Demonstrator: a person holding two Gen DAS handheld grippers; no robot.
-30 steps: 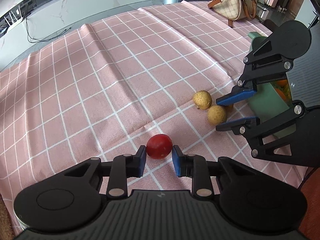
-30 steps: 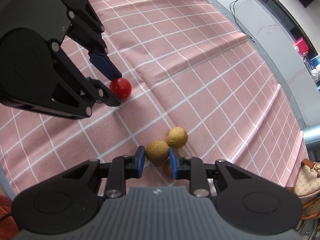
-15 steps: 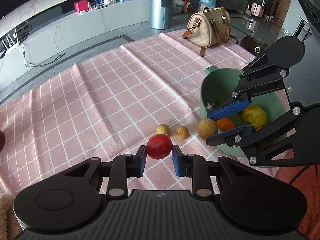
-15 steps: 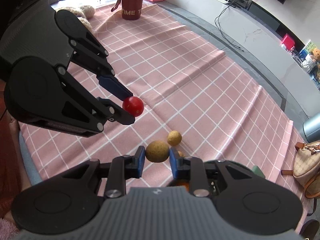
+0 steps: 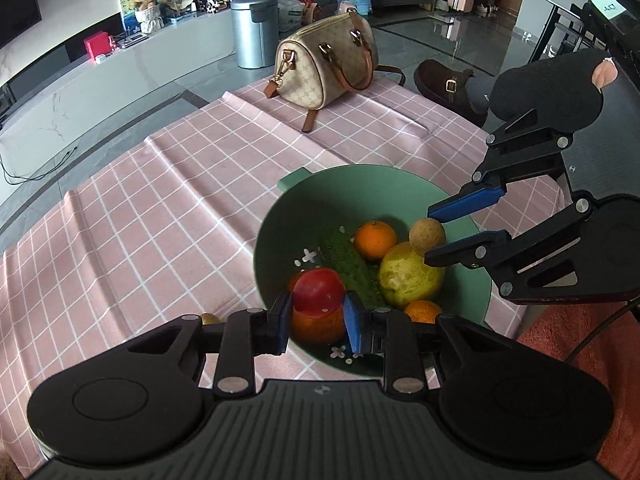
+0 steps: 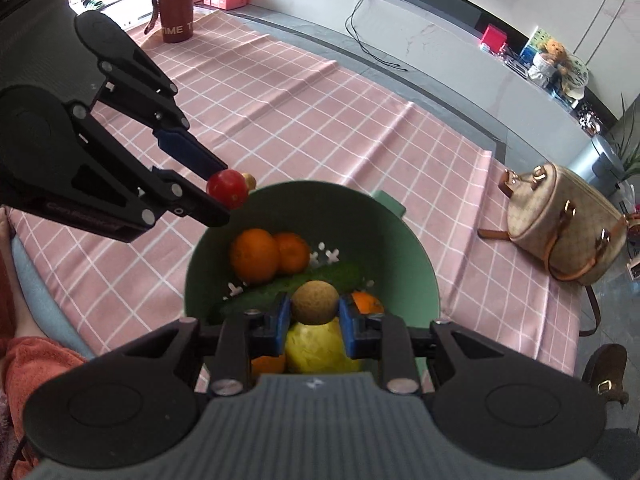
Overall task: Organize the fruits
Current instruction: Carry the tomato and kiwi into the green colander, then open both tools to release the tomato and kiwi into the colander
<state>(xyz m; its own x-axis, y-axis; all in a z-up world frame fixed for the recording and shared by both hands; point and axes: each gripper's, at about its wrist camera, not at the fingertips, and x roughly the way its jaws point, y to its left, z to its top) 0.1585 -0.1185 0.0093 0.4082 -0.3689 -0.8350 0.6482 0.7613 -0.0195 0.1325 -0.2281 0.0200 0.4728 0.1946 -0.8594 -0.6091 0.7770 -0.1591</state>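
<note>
My left gripper (image 5: 317, 309) is shut on a red round fruit (image 5: 319, 288) and holds it over the near rim of the green bowl (image 5: 360, 178). It also shows in the right wrist view (image 6: 226, 189). My right gripper (image 6: 313, 314) is shut on a small tan round fruit (image 6: 314, 302) above the bowl (image 6: 416, 264); this fruit shows in the left wrist view (image 5: 427, 234). Inside the bowl lie oranges (image 5: 375, 239), a cucumber (image 5: 348, 266) and a yellow-green fruit (image 5: 410, 278).
A pink checked cloth (image 5: 168, 208) covers the table. A beige handbag (image 5: 328, 62) stands at its far edge. A small tan fruit (image 6: 250, 179) lies on the cloth beside the bowl. A maroon flask (image 6: 176, 8) stands at the far corner.
Both grippers have lifted their fruits off the cloth and carried them over the green bowl. The two small tan fruits stayed on the cloth.
</note>
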